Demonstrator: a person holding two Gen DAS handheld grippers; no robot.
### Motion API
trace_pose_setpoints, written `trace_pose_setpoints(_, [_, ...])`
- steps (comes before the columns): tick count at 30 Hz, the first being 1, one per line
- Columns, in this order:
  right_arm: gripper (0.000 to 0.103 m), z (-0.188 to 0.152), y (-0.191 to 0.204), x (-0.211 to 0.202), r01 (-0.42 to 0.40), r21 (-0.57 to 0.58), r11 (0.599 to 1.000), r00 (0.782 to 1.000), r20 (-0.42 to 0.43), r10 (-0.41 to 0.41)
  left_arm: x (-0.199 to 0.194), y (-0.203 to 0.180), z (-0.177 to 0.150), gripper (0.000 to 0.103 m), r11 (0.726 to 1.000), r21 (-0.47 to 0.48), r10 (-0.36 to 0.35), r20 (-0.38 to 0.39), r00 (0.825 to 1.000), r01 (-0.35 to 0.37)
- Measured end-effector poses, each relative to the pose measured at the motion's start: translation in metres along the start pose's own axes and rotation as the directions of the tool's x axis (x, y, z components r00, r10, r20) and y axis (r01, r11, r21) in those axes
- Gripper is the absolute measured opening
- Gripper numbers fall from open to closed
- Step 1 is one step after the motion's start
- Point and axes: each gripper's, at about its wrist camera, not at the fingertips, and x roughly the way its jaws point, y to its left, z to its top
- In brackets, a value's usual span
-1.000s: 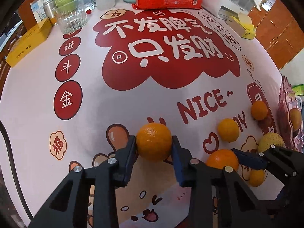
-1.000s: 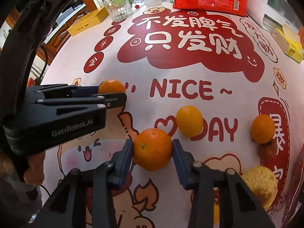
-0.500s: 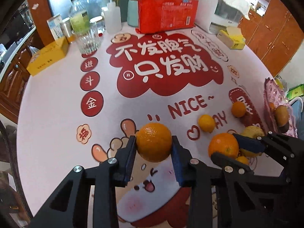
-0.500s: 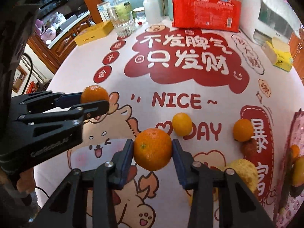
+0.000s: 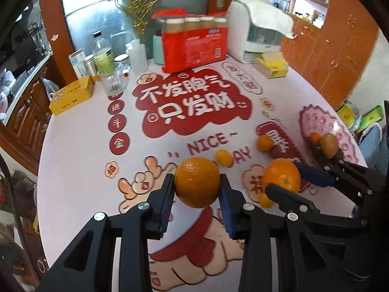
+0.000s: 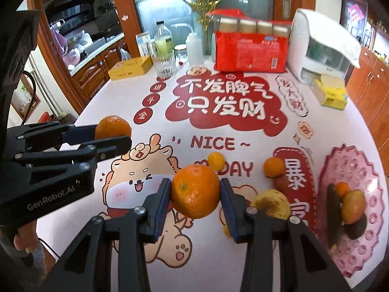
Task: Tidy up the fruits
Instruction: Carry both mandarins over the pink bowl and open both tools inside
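My left gripper (image 5: 197, 189) is shut on an orange (image 5: 197, 182) and holds it well above the table. It also shows at the left of the right wrist view (image 6: 113, 136). My right gripper (image 6: 196, 196) is shut on a second orange (image 6: 195, 191), also lifted; it shows at the right of the left wrist view (image 5: 282, 175). On the table lie a small yellow citrus (image 6: 216, 160), a small orange (image 6: 273, 167), a brown fruit (image 6: 280, 182) and a yellow pear-like fruit (image 6: 273, 203). A pink fruit tray (image 6: 340, 160) at the right holds several fruits (image 6: 353, 205).
At the table's far edge stand a red multipack of bottles (image 6: 250, 51), a white appliance (image 6: 323, 56), a yellow tissue box (image 6: 330, 93), a glass (image 6: 166, 65), a bottle (image 6: 163, 41) and a yellow box (image 6: 131, 68). Wooden cabinets (image 6: 372, 90) lie to the right.
Both grippers have risen high above the table with their oranges still held. The table fruits look smaller and farther, and the pink tray has come into full view.
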Motion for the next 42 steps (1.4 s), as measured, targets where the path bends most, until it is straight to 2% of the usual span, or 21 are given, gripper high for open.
trace_pose_setpoints(7, [0.041, -0.010, -0.021, -0.042, 0.057, 0.011, 0.998, 0.995, 0.076, -0.058, -0.015, -0.048, -0.003, 0.034, 0.996, 0.052, -0.078, 0.008, 0.997, 0.077])
trace_pose_setpoints(12, [0.041, -0.023, -0.054, -0.069, 0.100, 0.046, 0.994, 0.988, 0.112, -0.105, -0.009, -0.094, 0.002, 0.034, 0.989, 0.088, -0.122, -0.003, 0.992, 0.122])
trace_pose_setpoints(19, [0.041, -0.037, -0.127, -0.095, 0.119, 0.130, 0.984, 0.984, 0.115, -0.134, 0.001, -0.170, 0.017, 0.034, 0.980, 0.138, -0.141, -0.024, 0.990, 0.143])
trace_pose_setpoints(25, [0.041, -0.043, -0.198, -0.114, 0.146, 0.185, 0.972, 0.977, 0.124, -0.171, 0.018, -0.227, 0.036, 0.034, 0.979, 0.143, -0.144, -0.033, 0.989, 0.147])
trace_pose_setpoints(34, [0.041, -0.053, -0.292, -0.092, 0.163, 0.226, 0.960, 0.980, 0.073, -0.184, 0.079, -0.284, 0.068, 0.034, 0.989, 0.097, -0.104, -0.074, 0.992, 0.111])
trace_pose_setpoints(42, [0.041, -0.060, -0.347, -0.049, 0.173, 0.225, 0.959, 0.985, -0.012, -0.174, 0.147, -0.318, 0.084, 0.034, 0.994, 0.056, -0.082, -0.133, 0.988, 0.090])
